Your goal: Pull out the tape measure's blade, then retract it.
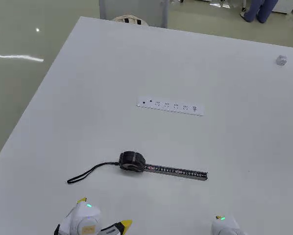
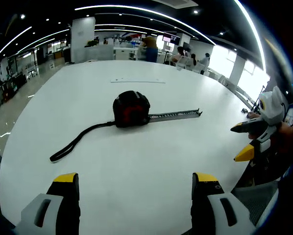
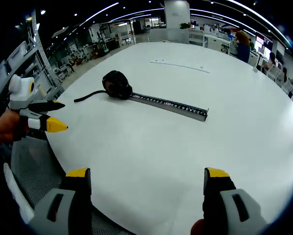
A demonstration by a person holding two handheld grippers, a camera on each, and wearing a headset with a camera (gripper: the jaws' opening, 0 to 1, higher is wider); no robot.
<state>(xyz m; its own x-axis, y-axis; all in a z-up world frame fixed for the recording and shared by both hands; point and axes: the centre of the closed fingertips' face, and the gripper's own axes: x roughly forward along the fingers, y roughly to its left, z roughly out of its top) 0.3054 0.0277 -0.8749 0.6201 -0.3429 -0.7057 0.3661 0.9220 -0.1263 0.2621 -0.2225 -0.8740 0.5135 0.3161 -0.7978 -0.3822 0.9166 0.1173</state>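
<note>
One big white table (image 1: 112, 73) is under everything, and both pairs of fingers sit at its near edge.

Next in size are the grippers. The left gripper (image 2: 135, 178) has its yellow-tipped fingers (image 2: 65, 178) spread wide with only bare tabletop between them. It's the same for the right gripper (image 3: 146, 172): its fingers are far apart, holding nothing and touching nothing. In each gripper view we can see the other gripper off to the side, held in a hand, with its jaws parted too.

The tape measure (image 1: 132, 161) is lying on the table, well ahead of the fingers and apart from both grippers. In the left gripper view, its black round case sits straight out in front, roughly centred between the two fingers. In the right gripper view, the case is ahead and off to the left of the left finger.

The blade (image 1: 178, 172) is partly pulled out and lies flat on the table. It runs from the case towards the right gripper's side, and its end lands ahead of that gripper's right finger. We can see markings along it but can't read them.

The power strip (image 1: 170, 106) is white and flat, further ahead of the fingers, beyond the tape measure.

The black wrist strap (image 1: 87, 174) trails from the case the opposite way from the blade, ahead of the left gripper's left finger.

Smallest is a little grey object (image 1: 281, 60), far ahead and to the right of the right gripper's fingers. It's too small for us to identify.
</note>
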